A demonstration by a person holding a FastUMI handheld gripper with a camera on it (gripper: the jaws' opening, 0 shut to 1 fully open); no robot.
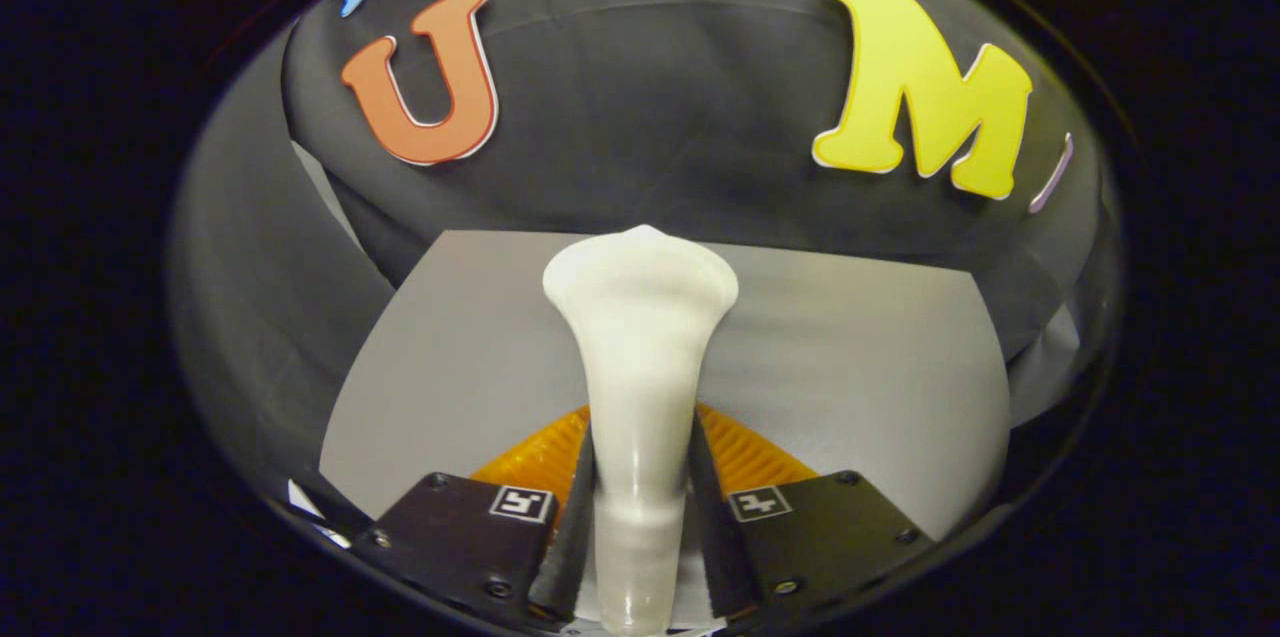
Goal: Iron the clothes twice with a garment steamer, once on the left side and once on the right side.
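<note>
Between the fingers of the tool [640, 507] stands the white garment steamer [640, 357], clamped by its narrow neck from both sides, its flared head reaching far ahead over the grey bench [850, 357]. Beyond hangs the booth's dark cloth wall [650, 97].

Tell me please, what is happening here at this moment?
A person is holding a hand-held claw, and both of its fingers press on the handle of a white garment steamer. The steamer's wide head points forward, past the fingers, above a grey surface. Beyond that hangs the booth's black cloth wall. I cannot pick out any clothes for certain, so I cannot tell how far the ironing has gone.
</note>
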